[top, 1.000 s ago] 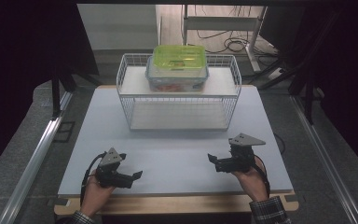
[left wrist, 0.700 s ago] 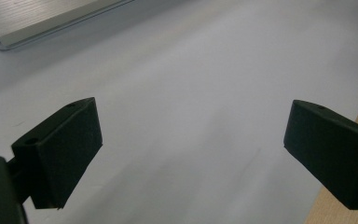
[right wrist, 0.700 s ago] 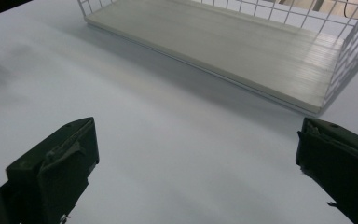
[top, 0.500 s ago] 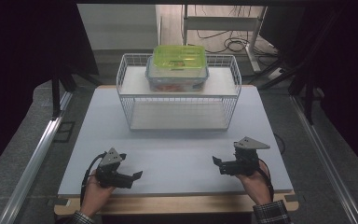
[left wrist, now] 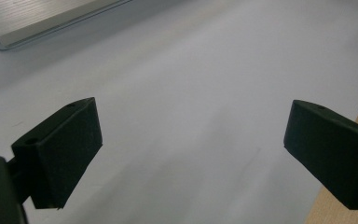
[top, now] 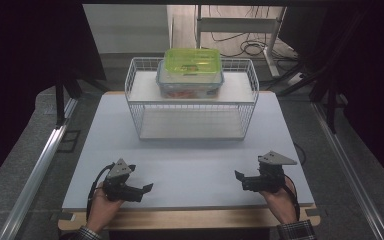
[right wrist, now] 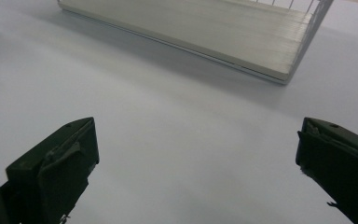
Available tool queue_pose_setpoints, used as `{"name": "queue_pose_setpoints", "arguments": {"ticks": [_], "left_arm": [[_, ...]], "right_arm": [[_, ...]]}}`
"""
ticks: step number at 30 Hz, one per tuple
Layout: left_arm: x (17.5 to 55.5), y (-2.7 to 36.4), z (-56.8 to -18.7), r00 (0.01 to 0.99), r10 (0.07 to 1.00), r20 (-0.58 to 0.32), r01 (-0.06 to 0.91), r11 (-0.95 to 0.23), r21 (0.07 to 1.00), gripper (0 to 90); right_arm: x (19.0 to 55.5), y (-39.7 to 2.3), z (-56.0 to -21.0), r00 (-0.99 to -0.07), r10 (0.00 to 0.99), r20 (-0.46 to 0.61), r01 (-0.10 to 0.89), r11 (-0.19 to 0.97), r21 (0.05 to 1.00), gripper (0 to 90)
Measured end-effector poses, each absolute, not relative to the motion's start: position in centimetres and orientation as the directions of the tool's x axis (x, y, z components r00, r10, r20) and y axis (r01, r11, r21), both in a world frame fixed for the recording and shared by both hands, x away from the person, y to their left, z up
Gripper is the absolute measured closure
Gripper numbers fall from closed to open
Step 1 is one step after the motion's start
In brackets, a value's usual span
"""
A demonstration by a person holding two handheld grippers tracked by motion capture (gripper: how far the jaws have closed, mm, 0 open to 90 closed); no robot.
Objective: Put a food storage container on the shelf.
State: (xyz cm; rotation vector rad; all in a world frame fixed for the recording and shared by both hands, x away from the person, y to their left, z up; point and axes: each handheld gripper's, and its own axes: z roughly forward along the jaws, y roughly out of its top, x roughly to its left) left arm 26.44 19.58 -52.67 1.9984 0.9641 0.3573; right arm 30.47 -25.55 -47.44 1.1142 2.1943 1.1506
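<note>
While both grippers rest low at the table's near edge, the left gripper and right gripper stand with jaws spread wide, holding nothing; item: lidded food container, green lid, clear body, atop the white wire rack, well apart from both; likely rigid, smooth, moderately light; best taken at the short sides beneath the lid rim; surface: pale, matte table; surroundings dark.
</note>
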Motion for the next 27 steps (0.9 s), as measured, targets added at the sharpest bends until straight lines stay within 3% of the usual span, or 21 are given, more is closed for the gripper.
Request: {"name": "queue_pose_setpoints", "arguments": {"ticks": [27], "left_arm": [[26.4, 19.4, -52.8, 0.661, 0.743, -0.100, 0.498, -0.335, 0.800, 4.0]], "right_arm": [[29.8, -28.3, -49.6, -0.527, 0.850, -0.007, 0.509, 0.323, 0.798, 0.0]]}}
